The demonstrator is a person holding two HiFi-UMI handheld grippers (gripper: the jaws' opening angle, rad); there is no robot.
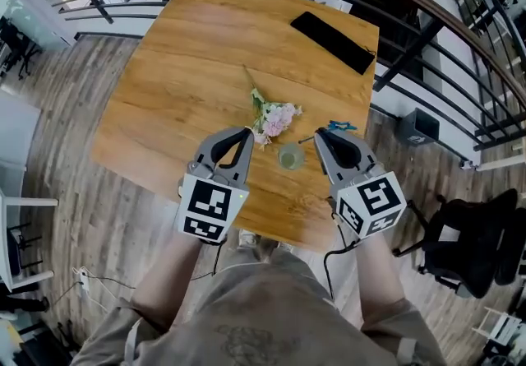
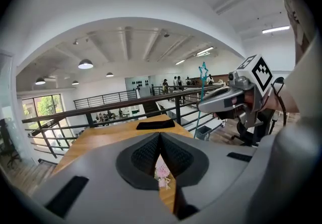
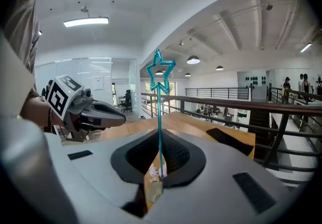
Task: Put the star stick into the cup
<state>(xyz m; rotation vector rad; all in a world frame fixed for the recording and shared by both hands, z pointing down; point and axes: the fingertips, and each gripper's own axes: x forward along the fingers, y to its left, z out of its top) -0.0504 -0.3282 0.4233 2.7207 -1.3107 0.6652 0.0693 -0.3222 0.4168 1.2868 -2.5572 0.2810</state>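
The star stick [image 3: 160,117] is a thin teal rod with an open star [image 3: 160,71] on top. It stands upright between the jaws of my right gripper [image 3: 160,136], which is shut on it. In the head view the right gripper [image 1: 319,136] holds the star stick [image 1: 337,126] just right of the small clear cup [image 1: 290,157] on the wooden table [image 1: 181,93]. The cup [image 3: 154,191] shows below the right jaws. My left gripper [image 1: 246,134] hovers just left of the cup, jaws shut and empty. From the left gripper [image 2: 160,135] view, the star [image 2: 203,73] rises above the right gripper [image 2: 229,101].
A bunch of pink and white flowers [image 1: 273,118] lies just behind the cup. A flat black case [image 1: 333,41] sits at the table's far right. A metal railing [image 1: 427,35] runs behind and to the right. A black office chair [image 1: 472,241] stands on the floor at right.
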